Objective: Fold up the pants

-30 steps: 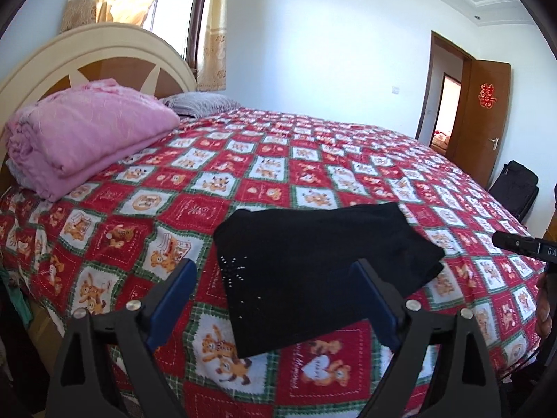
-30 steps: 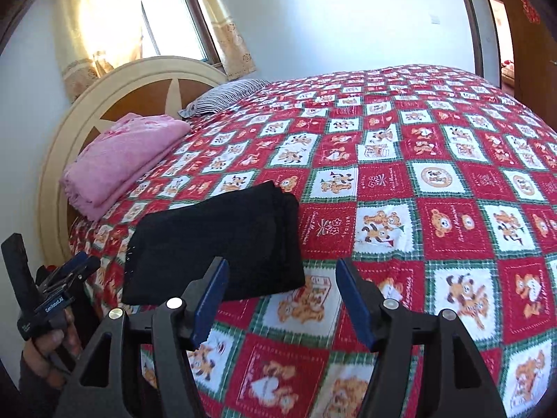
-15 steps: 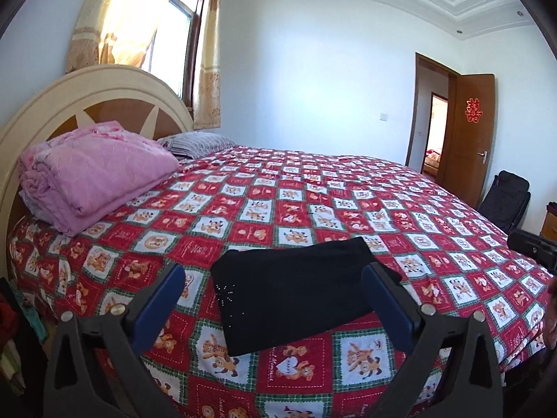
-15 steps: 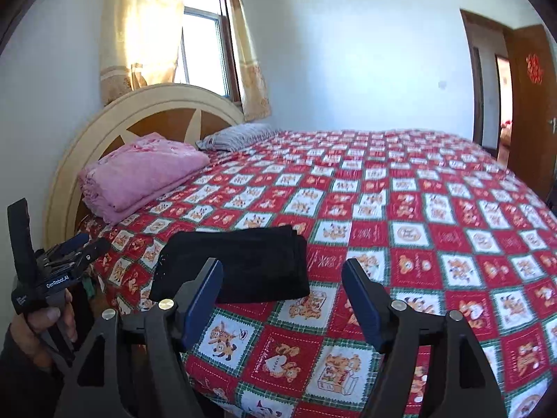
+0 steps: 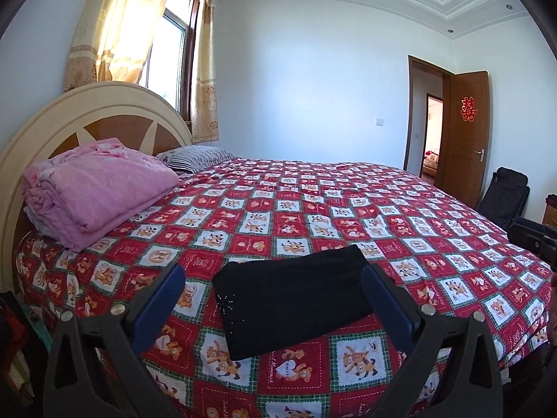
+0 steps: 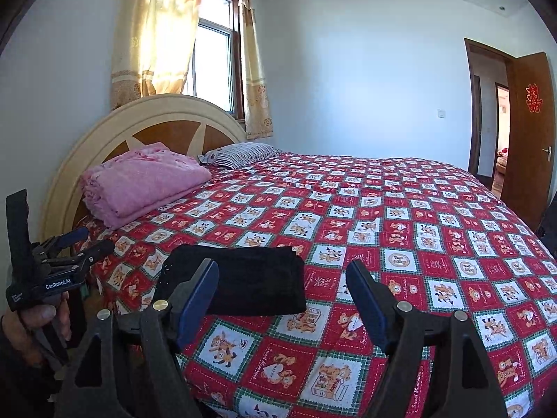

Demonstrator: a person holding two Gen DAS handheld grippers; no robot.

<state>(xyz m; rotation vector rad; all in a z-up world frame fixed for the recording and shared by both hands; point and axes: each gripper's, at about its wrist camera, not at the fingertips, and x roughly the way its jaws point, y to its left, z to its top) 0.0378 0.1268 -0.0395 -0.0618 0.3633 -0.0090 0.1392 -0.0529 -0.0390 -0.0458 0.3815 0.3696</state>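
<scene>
My left gripper (image 5: 273,294) is spread wide w/ nothing between its blue pads (image 5: 158,304). My right gripper (image 6: 282,296) is also released, jaws apart, nothing gripped. The folded black fabric pants (image 5: 292,299) lie flat as a neat rectangle on the red-and-white checked cartoon-bear bedspread (image 5: 348,209), near the bed's front edge, clear of both grippers. In the right wrist view they sit left of centre, partly behind my left-side pad. Folded pink blanket (image 5: 97,188) rests by the cream-and-brown arched wooden headboard (image 5: 101,115), well apart from the pants.
</scene>
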